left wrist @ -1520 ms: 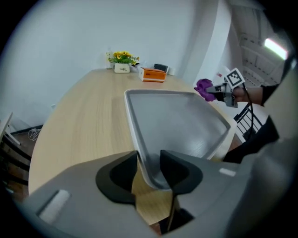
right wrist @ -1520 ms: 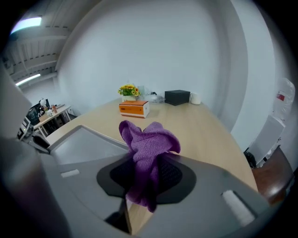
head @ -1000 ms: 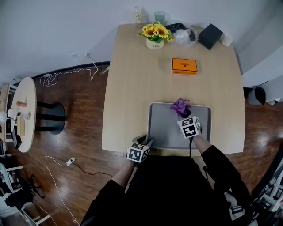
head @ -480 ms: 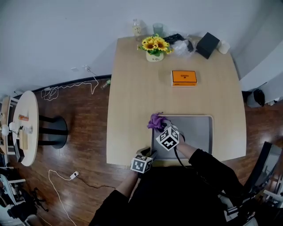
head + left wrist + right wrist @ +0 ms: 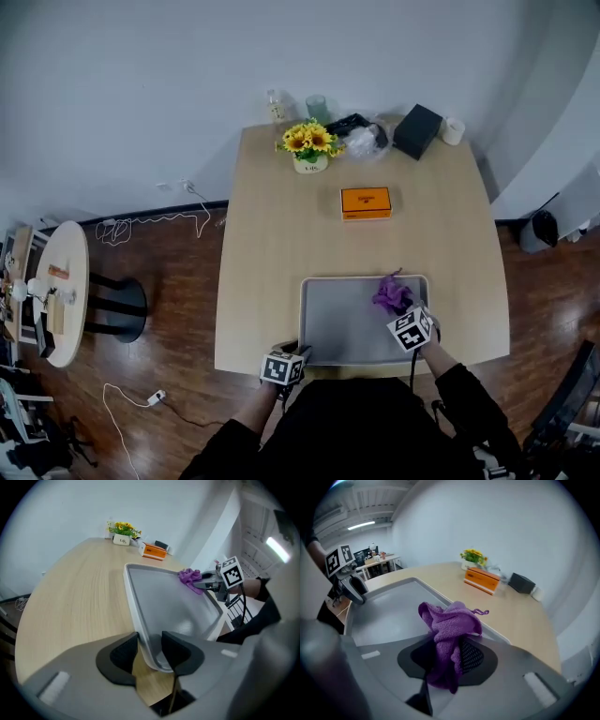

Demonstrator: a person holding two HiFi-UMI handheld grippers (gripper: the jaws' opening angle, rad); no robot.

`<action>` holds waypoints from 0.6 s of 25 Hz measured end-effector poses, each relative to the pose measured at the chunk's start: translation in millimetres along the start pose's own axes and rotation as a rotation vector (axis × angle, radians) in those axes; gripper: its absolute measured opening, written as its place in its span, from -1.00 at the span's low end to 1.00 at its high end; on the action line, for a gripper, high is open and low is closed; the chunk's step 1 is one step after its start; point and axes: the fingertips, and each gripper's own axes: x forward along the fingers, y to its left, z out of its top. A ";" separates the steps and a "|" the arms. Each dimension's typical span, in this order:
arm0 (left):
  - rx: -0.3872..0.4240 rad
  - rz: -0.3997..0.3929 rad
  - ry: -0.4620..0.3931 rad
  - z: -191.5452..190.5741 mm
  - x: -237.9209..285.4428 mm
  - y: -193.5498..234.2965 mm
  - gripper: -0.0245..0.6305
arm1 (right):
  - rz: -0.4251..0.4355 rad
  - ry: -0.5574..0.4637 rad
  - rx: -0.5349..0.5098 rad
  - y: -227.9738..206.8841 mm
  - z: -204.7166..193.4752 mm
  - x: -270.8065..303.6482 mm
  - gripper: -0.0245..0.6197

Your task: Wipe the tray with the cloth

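Tray [image 5: 342,319]: a grey, shallow, rectangular tray lying flat on the pale wooden table [image 5: 272,234], its long near edge close to the table edge in front of you.
Your left gripper [image 5: 150,653]: it tilts forward and down at the tray's near left corner. Its two dark pads are closed on the raised rim there, one inside the tray and one outside.
Your left arm: the black sleeve comes up from the bottom of the head view, and the forearm runs straight toward that corner. The marker cube sits just off the tray, over the table edge.
Your right gripper [image 5: 447,656]: it also angles forward and down. Its jaws are pinched together on the cloth, which fills the narrow gap between them.
Your right arm: the sleeve reaches in along the tray's right side. The marker cube rides over the tray's near right corner.
Cloth [image 5: 392,295]: purple and bunched into a loose wad that sticks out past the jaw tips. It is in the tray's right part, near the far right corner. No view shows clearly whether it presses on the tray floor.
Beyond the tray: an orange box [image 5: 366,202] lies past the far edge, with a pot of sunflowers [image 5: 309,145] farther back.
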 end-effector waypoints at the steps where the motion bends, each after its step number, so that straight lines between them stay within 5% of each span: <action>1: 0.000 0.005 -0.005 1.3 -1.1 -0.8 -0.48 | -0.031 0.018 0.025 -18.8 -12.6 -7.5 -0.60; 4: -0.004 0.013 -0.019 1.2 -1.4 -3.1 -0.49 | -0.095 0.046 0.110 -51.3 -35.4 -21.0 -0.60; 8: 0.006 0.021 -0.025 0.5 1.7 -4.6 -0.49 | -0.135 0.058 0.123 -39.3 -24.1 -17.0 -0.61; 15: 0.034 0.004 -0.041 0.4 1.4 -3.3 -0.49 | 0.146 -0.032 -0.116 111.7 74.5 33.3 -0.61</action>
